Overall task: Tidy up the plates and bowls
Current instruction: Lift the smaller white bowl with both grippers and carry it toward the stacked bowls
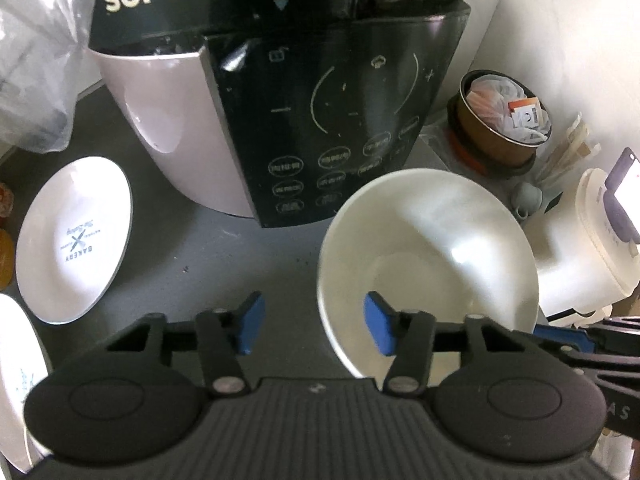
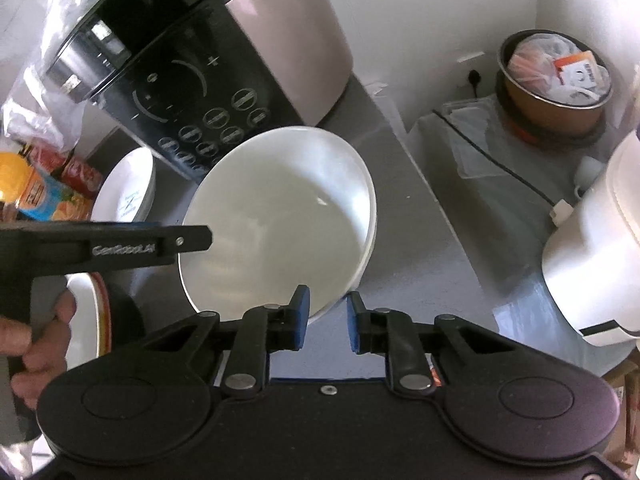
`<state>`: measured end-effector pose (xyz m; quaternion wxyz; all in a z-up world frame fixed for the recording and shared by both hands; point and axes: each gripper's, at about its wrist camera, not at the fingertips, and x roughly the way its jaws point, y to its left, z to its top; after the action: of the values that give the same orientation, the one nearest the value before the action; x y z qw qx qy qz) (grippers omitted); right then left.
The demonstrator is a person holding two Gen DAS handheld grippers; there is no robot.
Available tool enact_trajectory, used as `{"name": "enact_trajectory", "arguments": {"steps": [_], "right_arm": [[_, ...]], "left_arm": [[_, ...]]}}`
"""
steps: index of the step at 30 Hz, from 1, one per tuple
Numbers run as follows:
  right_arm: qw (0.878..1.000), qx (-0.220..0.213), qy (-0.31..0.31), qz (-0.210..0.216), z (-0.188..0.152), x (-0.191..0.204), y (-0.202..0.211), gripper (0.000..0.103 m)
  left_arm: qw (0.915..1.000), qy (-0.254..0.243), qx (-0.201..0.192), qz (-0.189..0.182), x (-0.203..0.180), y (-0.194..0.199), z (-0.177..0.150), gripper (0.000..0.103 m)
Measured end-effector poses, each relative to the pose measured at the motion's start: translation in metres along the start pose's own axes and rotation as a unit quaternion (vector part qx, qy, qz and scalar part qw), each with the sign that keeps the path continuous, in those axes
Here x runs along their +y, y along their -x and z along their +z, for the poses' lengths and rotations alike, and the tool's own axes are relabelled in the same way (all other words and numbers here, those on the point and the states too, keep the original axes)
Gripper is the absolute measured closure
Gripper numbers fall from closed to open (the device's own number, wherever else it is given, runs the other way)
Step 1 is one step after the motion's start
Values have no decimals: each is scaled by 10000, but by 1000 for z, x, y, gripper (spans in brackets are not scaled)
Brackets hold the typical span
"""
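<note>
my right hand-held gripper (image 2: 328,322) pinches the white bowl (image 2: 280,216)'s near rim, tilted above the worktop (image 1: 240,256); my left hand-held gripper (image 1: 314,326) straddles its other edge, not yet pressing. beyond, bakery plates (image 1: 74,236) sit unstacked; most sorting remains, i judge.

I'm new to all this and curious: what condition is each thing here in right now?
bowl: empty, tilted, rim gripped on one side.
right gripper: shut on the bowl's rim.
left gripper: open, pads astride the opposite rim.
printed plate: empty, flat on the counter.
cooker: panel dark.
brown pot: uncovered, stuffed with bags.
</note>
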<state>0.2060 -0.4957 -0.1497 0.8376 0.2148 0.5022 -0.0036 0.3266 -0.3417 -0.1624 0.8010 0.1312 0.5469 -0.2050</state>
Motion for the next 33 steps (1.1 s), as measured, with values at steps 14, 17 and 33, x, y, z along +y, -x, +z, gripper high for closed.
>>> {"name": "enact_trajectory", "arguments": {"steps": [14,17,33], "right_arm": [[9996,198,-169,58,0,2,-17,82],[9999,108,-61,-31,-2,7,-15,84],[9997,-157,197,52,-10,40,20,84]], "left_arm": [[9998,168,89,103,0,-16,-22,94],[9998,201,66,64,2,-12,-23,94],[9989,163,-423,-87,24,53,-32,94]]}}
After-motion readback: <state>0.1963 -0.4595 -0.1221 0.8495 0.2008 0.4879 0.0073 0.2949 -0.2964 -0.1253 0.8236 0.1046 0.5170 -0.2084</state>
